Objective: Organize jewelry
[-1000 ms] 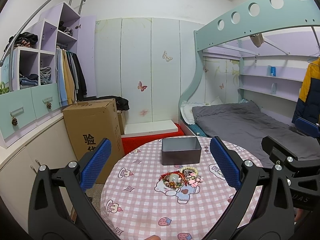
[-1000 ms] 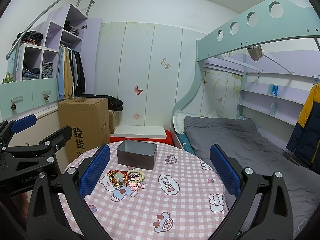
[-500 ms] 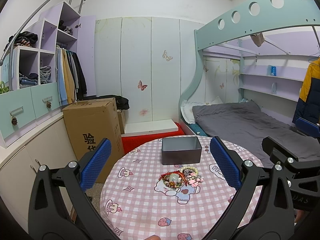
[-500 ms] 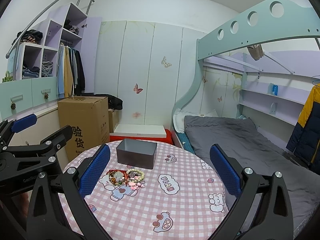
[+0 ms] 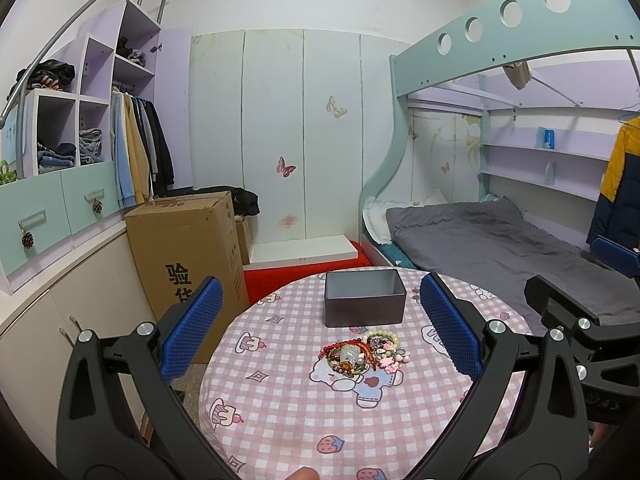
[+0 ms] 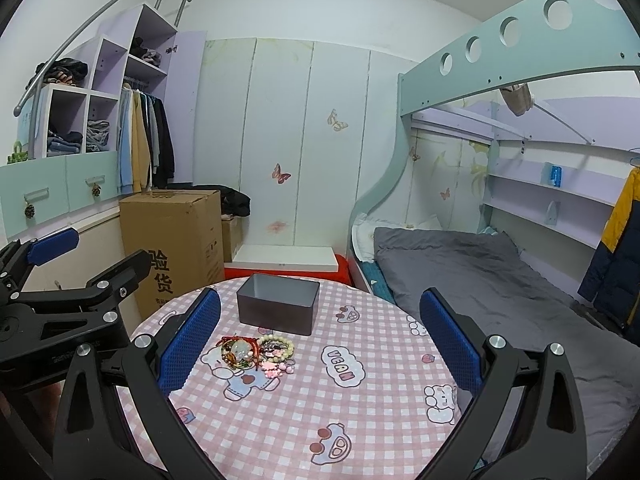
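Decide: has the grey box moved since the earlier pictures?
No. The box sits just beyond the jewelry pile, at the table's far edge, as before.

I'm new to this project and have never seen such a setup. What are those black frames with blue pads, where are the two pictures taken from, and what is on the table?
There is no robot here: a person holds a hand tool in each hand, each with two blue-padded fingers and a wide-angle camera looking forward between them. One picture comes from the left gripper, the other from the right gripper; each also catches the other at its edge. Both are open and hold nothing. They hover over a round table with a pink checked cloth. On it lie a small heap of bead bracelets and, just behind it, an open grey box, which looks empty from here.
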Demonstrator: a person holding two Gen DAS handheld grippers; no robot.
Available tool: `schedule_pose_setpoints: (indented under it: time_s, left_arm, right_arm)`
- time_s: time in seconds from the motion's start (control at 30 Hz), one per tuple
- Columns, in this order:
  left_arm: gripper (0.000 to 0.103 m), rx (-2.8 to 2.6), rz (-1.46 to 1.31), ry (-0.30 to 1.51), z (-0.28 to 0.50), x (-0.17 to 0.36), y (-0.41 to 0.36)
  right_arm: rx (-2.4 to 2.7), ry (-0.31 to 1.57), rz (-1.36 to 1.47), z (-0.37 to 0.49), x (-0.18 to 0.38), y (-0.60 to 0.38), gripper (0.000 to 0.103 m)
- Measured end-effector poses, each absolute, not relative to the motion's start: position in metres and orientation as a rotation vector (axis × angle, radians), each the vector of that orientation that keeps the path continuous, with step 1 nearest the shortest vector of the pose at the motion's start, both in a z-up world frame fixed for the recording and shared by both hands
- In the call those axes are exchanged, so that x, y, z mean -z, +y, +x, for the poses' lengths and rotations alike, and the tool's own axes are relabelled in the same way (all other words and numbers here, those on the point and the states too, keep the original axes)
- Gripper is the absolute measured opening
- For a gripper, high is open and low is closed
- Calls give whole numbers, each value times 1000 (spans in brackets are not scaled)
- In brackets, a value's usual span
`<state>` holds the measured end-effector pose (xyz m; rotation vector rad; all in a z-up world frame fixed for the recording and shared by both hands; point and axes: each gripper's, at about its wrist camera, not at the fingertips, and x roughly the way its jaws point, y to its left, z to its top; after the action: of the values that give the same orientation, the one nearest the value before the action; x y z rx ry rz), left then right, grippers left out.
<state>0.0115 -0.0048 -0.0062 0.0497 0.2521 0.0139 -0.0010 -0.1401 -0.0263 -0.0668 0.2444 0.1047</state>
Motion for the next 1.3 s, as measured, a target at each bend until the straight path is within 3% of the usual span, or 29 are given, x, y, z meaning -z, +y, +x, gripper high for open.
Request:
schedule_pose_setpoints:
  time_s: [0.7,1.3]
  left_arm:
    - [97,-3,34,374,55,46,10]
    - [97,66,-104,768,147,144,60]
  right_arm:
    - [-144,362,-19,37,53,-140,96]
    - [-152,610,20,115,124,-149,93]
